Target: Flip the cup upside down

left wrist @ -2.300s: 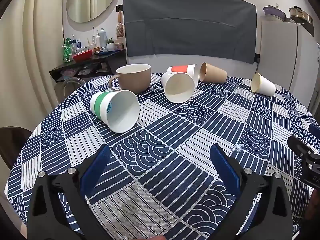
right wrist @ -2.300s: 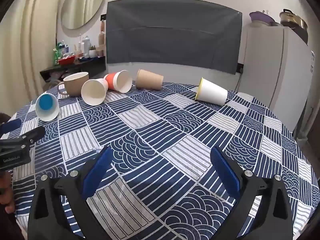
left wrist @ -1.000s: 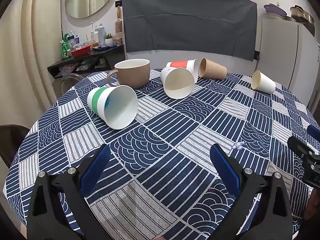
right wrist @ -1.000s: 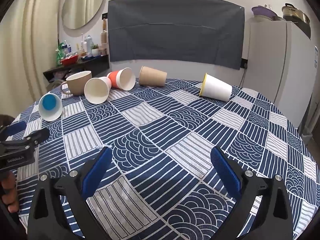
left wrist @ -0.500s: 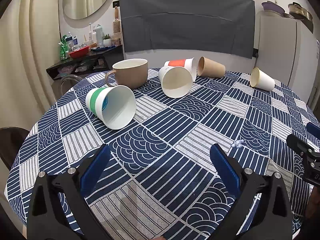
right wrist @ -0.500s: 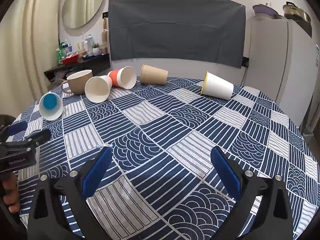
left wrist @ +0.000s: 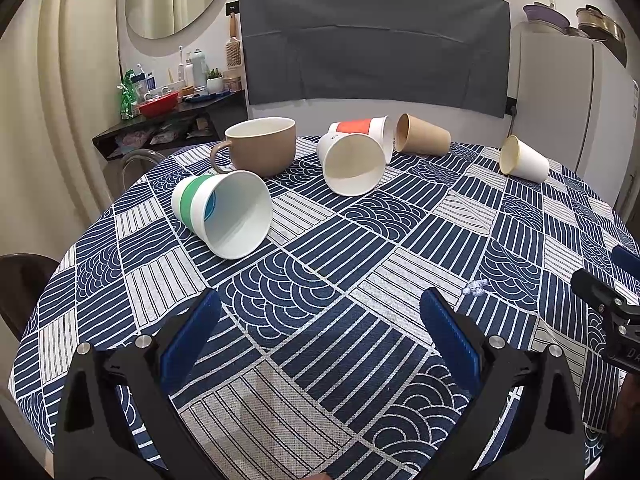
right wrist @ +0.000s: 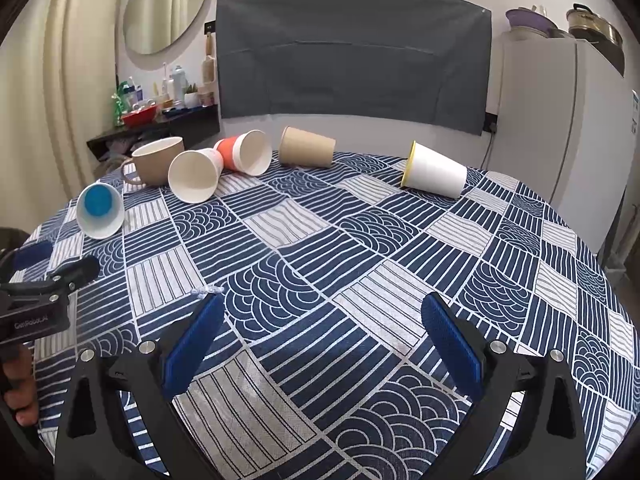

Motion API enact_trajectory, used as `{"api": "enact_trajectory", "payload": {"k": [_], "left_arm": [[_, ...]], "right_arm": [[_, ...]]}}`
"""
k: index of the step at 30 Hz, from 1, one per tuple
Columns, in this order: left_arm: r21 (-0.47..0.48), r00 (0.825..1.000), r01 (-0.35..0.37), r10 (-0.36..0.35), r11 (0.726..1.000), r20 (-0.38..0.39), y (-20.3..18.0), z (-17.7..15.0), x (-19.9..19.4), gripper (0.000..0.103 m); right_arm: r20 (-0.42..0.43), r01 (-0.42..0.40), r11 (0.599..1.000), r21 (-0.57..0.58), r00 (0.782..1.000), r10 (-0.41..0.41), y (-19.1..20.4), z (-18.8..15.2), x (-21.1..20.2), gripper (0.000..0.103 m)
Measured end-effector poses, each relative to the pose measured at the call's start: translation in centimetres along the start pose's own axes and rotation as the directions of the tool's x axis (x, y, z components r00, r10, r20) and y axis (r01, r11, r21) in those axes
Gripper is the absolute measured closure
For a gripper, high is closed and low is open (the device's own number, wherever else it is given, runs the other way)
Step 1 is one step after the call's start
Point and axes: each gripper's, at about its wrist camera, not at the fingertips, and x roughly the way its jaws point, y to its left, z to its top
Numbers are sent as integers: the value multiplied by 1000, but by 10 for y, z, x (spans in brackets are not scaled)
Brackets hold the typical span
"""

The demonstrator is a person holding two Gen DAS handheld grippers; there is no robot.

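Your 2 grippers, left gripper (left wrist: 320, 316) and right gripper (right wrist: 320, 316), have jaws apart; grab the green-striped white paper cup (left wrist: 224, 214) gently, probably soft, by its side.

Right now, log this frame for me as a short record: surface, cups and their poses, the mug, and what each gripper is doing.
surface: round table with blue-and-white patterned cloth
paper cups: five, all lying on their sides
green-banded cup: nearest the left gripper, mouth toward the camera
plain white cup: touching the orange-banded cup
brown cup: right of the orange one
yellow-rimmed cup: apart, far right
tan mug: upright
left gripper: open, empty, over the cloth
right gripper: open, empty
flipped cups: none
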Motion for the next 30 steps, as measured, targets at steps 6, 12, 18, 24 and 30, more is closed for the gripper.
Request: {"api": "enact_trajectory", "payload": {"k": [6,12,18,24,30], "left_arm": [[-2,1000,2,-2,1000,0,0,0,0,6],[-2,1000,3,-3,1000,-1,0,0,0,6],[-3,1000,7,-7,1000,-2,0,0,1,6],[-6,1000,11,-11,1000,3,0,0,0,6],[-10,1000,20,-20,1000,9,2,0,-2,6]], "right_arm": [[-3,1,1000,-3,1000,-1,0,0,1,8],[-5,0,1000,-3,1000,0,1,0,1,8],[-11,-15,1000,-1,1000,15,1,0,2,8],[-11,-33,999,10,999,33,-2,0,2,8],[-46,-54,998,30,997,56,-5,1,8,8]]}}
